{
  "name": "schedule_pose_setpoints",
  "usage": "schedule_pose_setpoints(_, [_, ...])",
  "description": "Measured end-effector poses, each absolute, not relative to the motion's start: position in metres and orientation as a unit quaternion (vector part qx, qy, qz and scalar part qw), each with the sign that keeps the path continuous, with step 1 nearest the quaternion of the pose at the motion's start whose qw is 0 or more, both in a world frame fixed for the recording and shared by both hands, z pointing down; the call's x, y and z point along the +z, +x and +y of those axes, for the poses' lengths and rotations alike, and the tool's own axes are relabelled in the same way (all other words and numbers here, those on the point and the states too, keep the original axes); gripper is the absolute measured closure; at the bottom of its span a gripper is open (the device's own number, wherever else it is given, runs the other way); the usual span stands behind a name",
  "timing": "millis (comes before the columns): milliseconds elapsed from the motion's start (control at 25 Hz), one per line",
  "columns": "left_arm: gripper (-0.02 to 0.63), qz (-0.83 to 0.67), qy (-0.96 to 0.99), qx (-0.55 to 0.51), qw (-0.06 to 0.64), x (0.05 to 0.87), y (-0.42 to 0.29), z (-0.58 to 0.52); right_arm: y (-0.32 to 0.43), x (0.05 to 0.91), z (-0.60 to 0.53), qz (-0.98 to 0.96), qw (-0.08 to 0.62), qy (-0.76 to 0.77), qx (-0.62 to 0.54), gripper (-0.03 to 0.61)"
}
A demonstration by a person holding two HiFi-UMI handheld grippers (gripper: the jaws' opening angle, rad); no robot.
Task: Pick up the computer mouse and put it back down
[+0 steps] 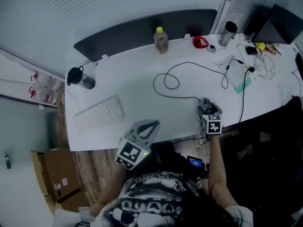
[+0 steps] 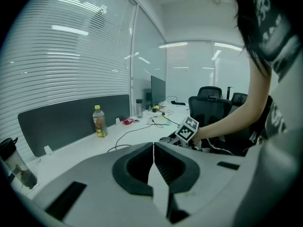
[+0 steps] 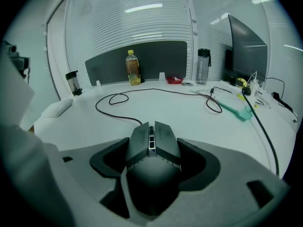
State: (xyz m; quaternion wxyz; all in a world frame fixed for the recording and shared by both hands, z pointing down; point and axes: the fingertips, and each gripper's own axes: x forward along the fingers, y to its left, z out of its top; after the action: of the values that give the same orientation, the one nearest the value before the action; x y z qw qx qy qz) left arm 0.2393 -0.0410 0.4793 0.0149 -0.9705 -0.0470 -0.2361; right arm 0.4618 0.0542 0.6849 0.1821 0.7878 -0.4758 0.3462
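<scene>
**Desk:** What does the head view show?

**Photographer:** A person at a white surface (image 1: 132, 79), a gripper in each hand. The right gripper (image 1: 206, 109) sits low at the near edge, where a looping black cable (image 1: 165, 82) ends. The left gripper (image 1: 152, 124) hangs at the same edge, to the right of a keyboard (image 1: 98, 112).

**Desk:** And the left gripper view?

**Photographer:** Its jaws meet in a thin line with nothing between them. The right gripper's marker cube shows beyond them.

**Desk:** The right gripper view?

**Photographer:** The mouse (image 3: 151, 160) lies flat on the surface between jaws that stand wide, one close along each flank. Its long axis runs straight out along the gripper. The rounded back is nearest the camera. The buttons and wheel point away, toward a bottle (image 3: 133, 67) at the far side. The cable leaves from that front end.
</scene>
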Motion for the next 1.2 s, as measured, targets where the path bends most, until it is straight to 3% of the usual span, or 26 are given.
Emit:
schedule_pose_setpoints(520, [0.609, -0.058, -0.967, -0.248, 0.019, 0.48, 0.228, -0.014, 0.454, 0.657, 0.071, -0.455, 0.13, 0.819, 0.325, 0.225])
schedule_pose_setpoints(1200, [0.609, -0.105, -0.968, -0.227, 0.021, 0.479, 0.169, 0.006, 0.314, 0.593, 0.111, -0.472, 0.068, 0.825, 0.303, 0.287])
